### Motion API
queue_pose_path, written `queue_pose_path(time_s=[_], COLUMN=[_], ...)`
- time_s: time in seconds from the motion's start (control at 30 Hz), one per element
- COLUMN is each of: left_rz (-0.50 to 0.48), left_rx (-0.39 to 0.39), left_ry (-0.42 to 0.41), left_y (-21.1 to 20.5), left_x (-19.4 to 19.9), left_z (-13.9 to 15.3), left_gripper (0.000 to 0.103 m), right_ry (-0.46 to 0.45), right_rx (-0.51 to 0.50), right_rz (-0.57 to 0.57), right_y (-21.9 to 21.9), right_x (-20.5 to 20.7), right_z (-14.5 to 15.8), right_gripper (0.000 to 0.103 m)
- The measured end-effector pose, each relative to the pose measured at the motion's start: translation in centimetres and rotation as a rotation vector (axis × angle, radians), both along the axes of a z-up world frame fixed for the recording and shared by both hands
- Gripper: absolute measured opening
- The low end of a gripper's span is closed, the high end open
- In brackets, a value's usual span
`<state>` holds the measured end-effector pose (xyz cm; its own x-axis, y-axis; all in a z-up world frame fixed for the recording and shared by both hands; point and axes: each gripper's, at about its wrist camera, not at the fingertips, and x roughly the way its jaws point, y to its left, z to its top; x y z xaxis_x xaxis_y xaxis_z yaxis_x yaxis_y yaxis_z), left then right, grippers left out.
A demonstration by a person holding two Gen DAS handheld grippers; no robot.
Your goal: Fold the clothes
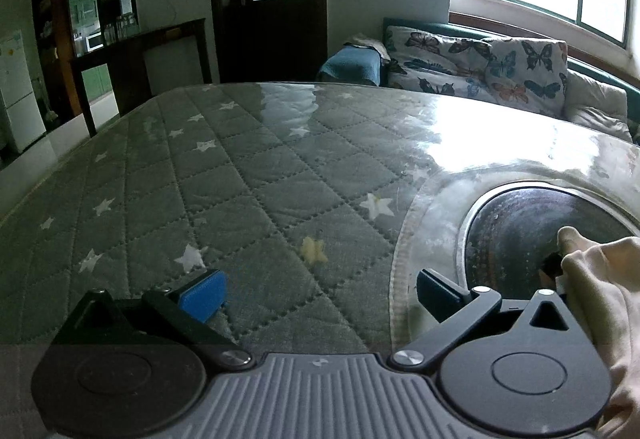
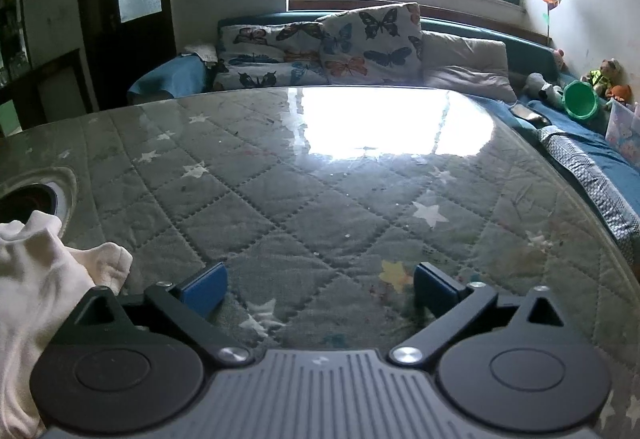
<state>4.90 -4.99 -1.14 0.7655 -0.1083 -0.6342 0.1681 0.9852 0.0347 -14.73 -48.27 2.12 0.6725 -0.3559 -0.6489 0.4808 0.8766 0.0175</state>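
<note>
garment: cream cloth (image 2: 44, 279) bunched on the quilted star-print surface (image 1: 248, 175), between the two grippers | left gripper (image 1: 320, 291): jaws spread wide, nothing between them | right gripper (image 2: 320, 289): jaws spread wide, nothing between them | beyond: butterfly cushions (image 2: 344, 43)

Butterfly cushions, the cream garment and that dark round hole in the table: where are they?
Butterfly cushions (image 2: 360, 43): right wrist view, front of the upright cushion.
Cream garment (image 2: 44, 271): right wrist view, its bunched middle.
Dark round hole (image 1: 520, 239): left wrist view, its dark inside.
</note>
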Motion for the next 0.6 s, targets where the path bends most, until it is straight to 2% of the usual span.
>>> queue_pose_path(time_s=[0.6], left_rz=[0.0], left_rx=[-0.001], left_ry=[0.002], left_y=[0.19], left_x=[-0.02], left_z=[-0.23], left_gripper=[0.103], right_ry=[0.003], right_rx=[0.001], right_rz=[0.004], right_y=[0.09], right_x=[-0.06], right_z=[-0.15], right_gripper=[0.103])
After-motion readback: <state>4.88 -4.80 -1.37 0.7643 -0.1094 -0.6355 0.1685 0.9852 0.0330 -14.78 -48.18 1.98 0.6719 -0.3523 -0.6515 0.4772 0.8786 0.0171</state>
